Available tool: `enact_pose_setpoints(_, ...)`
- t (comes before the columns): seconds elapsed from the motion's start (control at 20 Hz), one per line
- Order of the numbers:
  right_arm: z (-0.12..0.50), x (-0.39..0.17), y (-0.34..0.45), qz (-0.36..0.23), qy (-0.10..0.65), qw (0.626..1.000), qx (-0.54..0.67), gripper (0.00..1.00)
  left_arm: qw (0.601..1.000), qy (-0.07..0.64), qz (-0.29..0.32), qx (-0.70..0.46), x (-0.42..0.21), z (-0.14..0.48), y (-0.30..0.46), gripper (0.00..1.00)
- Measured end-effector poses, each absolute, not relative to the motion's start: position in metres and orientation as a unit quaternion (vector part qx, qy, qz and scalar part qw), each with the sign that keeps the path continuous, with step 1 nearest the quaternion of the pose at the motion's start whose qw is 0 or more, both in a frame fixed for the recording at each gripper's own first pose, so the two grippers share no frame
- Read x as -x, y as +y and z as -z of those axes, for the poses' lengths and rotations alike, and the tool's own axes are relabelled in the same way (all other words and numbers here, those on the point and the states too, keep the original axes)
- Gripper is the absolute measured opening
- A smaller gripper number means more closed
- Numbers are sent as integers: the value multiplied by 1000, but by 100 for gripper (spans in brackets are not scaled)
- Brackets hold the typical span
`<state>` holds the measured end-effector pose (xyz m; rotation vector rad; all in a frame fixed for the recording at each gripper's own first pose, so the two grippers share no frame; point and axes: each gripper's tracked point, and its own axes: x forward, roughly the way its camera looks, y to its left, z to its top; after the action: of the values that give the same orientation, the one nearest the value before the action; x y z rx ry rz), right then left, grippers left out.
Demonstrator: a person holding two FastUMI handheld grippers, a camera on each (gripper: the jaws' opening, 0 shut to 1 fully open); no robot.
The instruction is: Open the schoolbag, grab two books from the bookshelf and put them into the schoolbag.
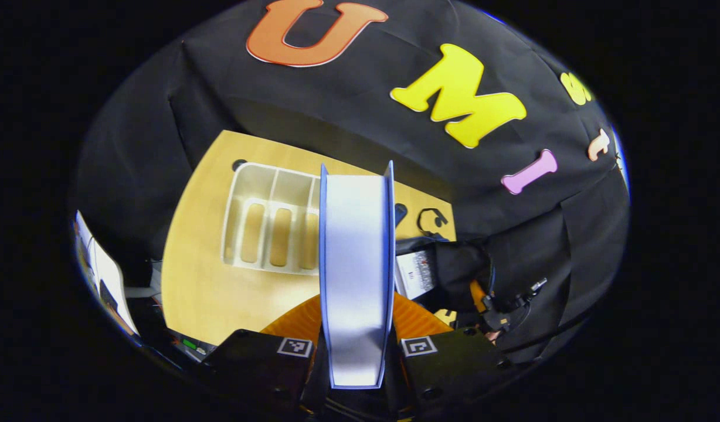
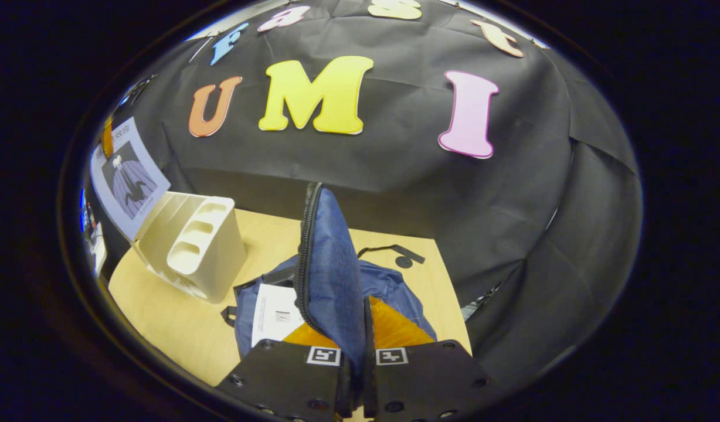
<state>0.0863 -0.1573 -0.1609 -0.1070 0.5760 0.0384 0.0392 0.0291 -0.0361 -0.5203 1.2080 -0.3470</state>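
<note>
My left gripper [image 1: 357,347] is shut on a blue-covered book [image 1: 355,252], held upright with its white page edge facing me, above the orange lining [image 1: 415,319] of the schoolbag. Behind it, the cream bookshelf [image 1: 266,225] stands on the wooden table. My right gripper [image 2: 356,357] is shut on the blue zipped flap [image 2: 330,264] of the schoolbag [image 2: 395,293] and holds it up. A white book [image 2: 275,313] lies inside the bag's opening. In the right gripper view the bookshelf [image 2: 199,246] stands at the left, with the held book [image 2: 128,179] above it.
The wooden table [image 2: 160,316] has bare room in front of the bookshelf. A black strap [image 2: 395,252] lies on it behind the bag. A black sleeve [image 1: 454,266] reaches in at the right of the left gripper view. The table's left edge drops off near some equipment [image 1: 105,275].
</note>
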Motion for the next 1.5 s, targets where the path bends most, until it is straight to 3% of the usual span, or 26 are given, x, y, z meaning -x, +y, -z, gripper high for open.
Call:
enact_pose_setpoints(0.2,159,-88,-160,-15,283,958,43,7,760,549,215,275,-26,52,-39,41)
enact_pose_setpoints(0.45,156,-90,-170,-12,284,958,32,7,709,579,258,310,-4,101,-133,41)
enact_pose_setpoints(0.95,150,-95,-171,-16,287,957,38,7,665,595,247,378,-15,195,-241,41)
enact_pose_setpoints(1.5,143,-102,-173,-11,283,958,38,7,632,587,262,432,-24,248,-318,41)
